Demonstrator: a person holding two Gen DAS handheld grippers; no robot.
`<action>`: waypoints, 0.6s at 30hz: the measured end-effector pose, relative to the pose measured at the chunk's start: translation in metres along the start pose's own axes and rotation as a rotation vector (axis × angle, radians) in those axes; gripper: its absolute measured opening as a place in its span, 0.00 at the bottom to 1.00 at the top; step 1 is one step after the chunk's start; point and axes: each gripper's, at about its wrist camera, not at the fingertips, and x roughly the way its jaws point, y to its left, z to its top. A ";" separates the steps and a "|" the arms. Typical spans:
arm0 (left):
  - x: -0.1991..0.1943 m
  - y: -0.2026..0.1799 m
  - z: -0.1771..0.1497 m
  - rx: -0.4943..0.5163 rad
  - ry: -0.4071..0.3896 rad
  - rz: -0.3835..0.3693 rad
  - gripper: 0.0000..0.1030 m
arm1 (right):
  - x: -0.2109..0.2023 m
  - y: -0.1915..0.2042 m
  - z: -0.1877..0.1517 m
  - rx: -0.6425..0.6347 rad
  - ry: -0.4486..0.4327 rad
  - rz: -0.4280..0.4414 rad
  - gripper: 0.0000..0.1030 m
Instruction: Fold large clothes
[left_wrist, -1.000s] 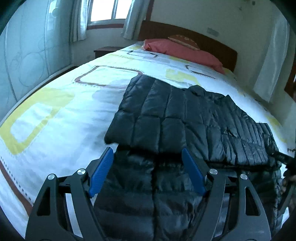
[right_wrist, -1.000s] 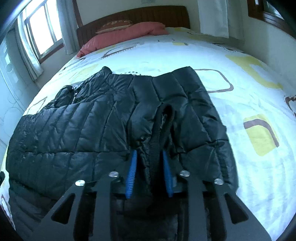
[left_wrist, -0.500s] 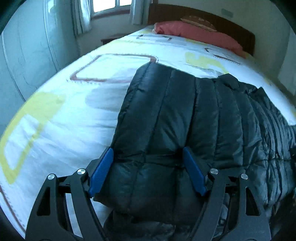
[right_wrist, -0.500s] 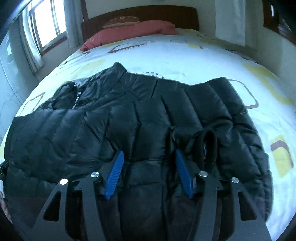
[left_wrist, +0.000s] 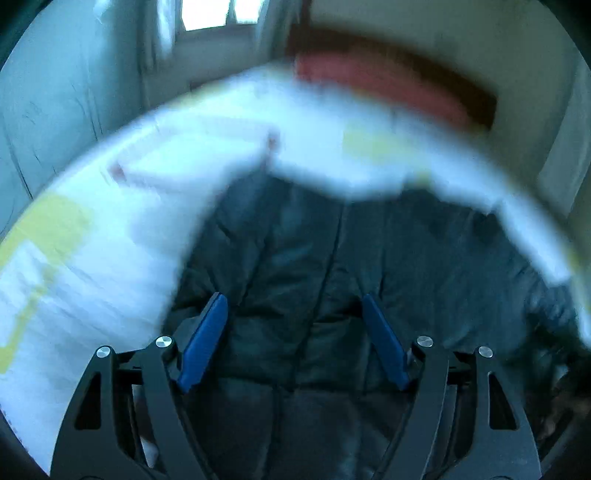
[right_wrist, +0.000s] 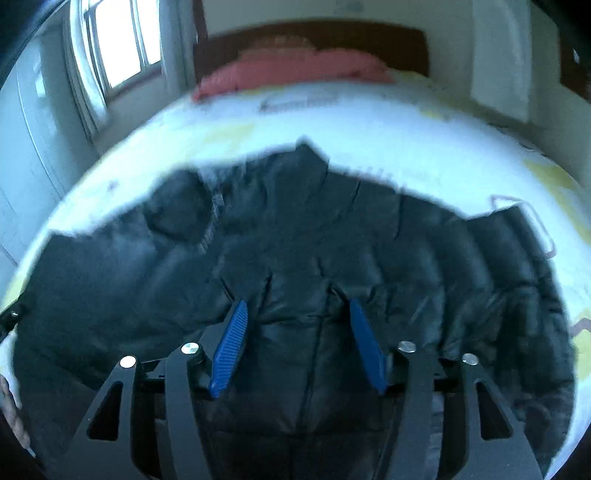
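Now open on the right: right gripper with jaws just spread off the black fold pinched a second ago, nothing between the blue pads but quilted cloth lying below. Wide as well on the left, left gripper poised empty above the puffer jacket. Spread folded across the patterned bed, sleeve released; likely one fold finished. Closer in than before, both views blurred.

The left gripper, at the lower centre of its frame, holds its blue pads wide apart. The right gripper, likewise low and central, has just been opening, nothing pinched.
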 end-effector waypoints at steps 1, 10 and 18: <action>-0.002 0.002 -0.001 -0.003 -0.019 -0.004 0.74 | -0.002 0.001 0.001 -0.013 -0.005 -0.004 0.57; -0.005 0.035 -0.011 -0.076 -0.007 -0.010 0.77 | -0.026 -0.037 -0.039 0.018 -0.003 -0.032 0.60; -0.056 0.056 -0.026 -0.124 -0.035 -0.068 0.77 | -0.076 -0.063 -0.051 0.138 -0.014 0.041 0.60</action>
